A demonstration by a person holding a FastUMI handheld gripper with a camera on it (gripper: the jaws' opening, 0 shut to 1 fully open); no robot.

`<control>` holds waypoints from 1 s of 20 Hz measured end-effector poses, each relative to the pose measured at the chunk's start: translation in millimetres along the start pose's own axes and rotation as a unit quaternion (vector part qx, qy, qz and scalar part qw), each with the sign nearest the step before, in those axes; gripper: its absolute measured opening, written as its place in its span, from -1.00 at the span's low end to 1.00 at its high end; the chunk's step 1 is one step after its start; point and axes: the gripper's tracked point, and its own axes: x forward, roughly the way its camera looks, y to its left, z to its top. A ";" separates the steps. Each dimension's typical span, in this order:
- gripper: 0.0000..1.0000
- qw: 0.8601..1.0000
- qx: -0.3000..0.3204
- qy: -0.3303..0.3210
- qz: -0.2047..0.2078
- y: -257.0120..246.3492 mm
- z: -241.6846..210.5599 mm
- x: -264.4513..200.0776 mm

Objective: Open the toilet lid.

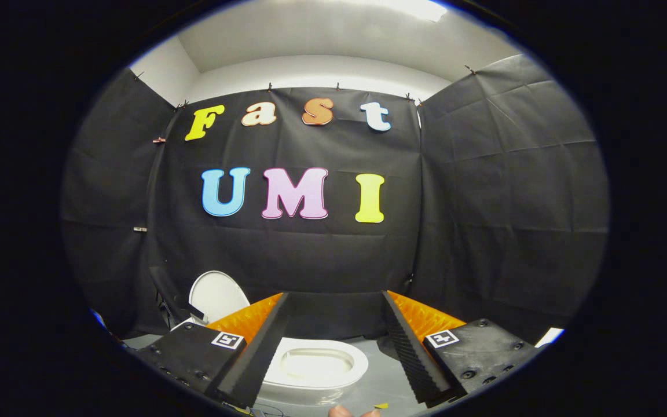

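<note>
A small white toilet (316,366) stands on the grey floor, below and between my fingers. Its oval seat ring and bowl lie uncovered. The white lid (216,294) stands raised behind the bowl, beyond the left finger and leaning back toward the black cloth wall. My gripper (334,297) is held above the toilet, open wide, with nothing between its fingers. Neither finger touches the lid or the seat.
Black cloth walls close the booth at the back and on both sides. Grey floor (377,379) runs around the toilet. A fingertip of a hand (340,411) shows just under the gripper, and dark cables (164,307) hang left of the lid.
</note>
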 end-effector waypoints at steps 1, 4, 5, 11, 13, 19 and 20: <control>0.96 1.000 0.001 -0.002 -0.001 -1.4 2.2 -1.4; 0.96 1.000 0.007 -0.008 -0.002 -2.8 6.9 -3.6; 0.96 1.000 0.006 -0.009 -0.002 -3.6 7.5 -3.9; 0.96 1.000 0.003 -0.010 0.001 0.8 8.5 -5.7; 0.96 1.000 0.001 -0.012 0.001 1.0 9.3 -6.2; 0.96 1.000 0.000 -0.014 0.002 1.4 11.2 -7.2; 0.96 1.000 0.001 -0.014 0.002 1.4 11.7 -7.8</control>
